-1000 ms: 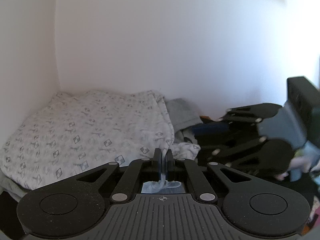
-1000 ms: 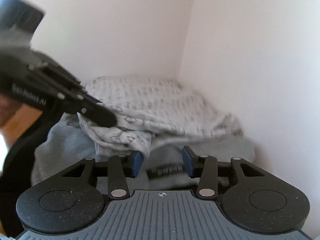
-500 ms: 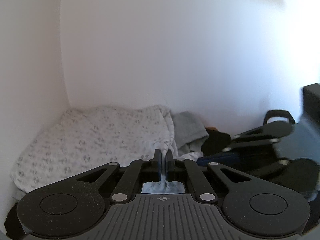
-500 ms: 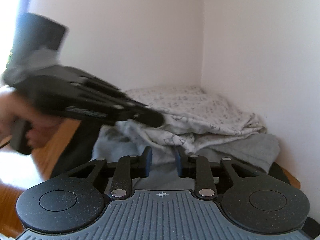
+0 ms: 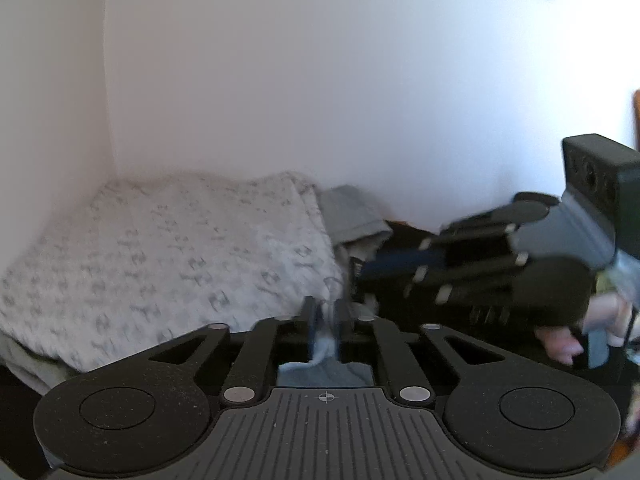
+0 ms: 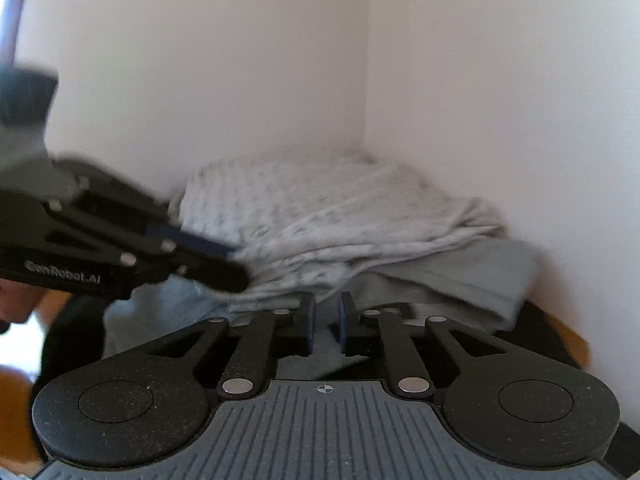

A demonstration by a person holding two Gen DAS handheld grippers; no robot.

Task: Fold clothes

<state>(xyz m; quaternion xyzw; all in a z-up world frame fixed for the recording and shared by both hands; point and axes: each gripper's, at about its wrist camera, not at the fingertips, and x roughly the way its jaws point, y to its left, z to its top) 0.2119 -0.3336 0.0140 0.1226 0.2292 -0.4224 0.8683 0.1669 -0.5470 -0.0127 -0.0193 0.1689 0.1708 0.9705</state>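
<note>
A white patterned garment (image 5: pixel 180 248) lies folded on top of a grey garment (image 6: pixel 460 276) in the corner between two white walls. My left gripper (image 5: pixel 326 320) is at the near edge of the patterned garment. Its jaws are opening, and a strip of that white cloth still hangs between the parted pads. In the right wrist view the left gripper (image 6: pixel 224 264) reaches in from the left to the same edge. My right gripper (image 6: pixel 325 320) is shut on a bunch of the grey garment's near edge. From the left wrist view, the right gripper (image 5: pixel 360 276) comes in from the right.
White walls close in behind and beside the stack. A dark surface (image 6: pixel 552 332) lies under the clothes, with a strip of wood (image 6: pixel 572 340) at the right. A person's hand (image 5: pixel 560 344) in a dark fingerless glove holds the right gripper.
The left jaws, clamped on the white cloth before, have parted a little. The right jaws have closed from wide apart onto the grey cloth. Both grippers have shifted slightly at the stack.
</note>
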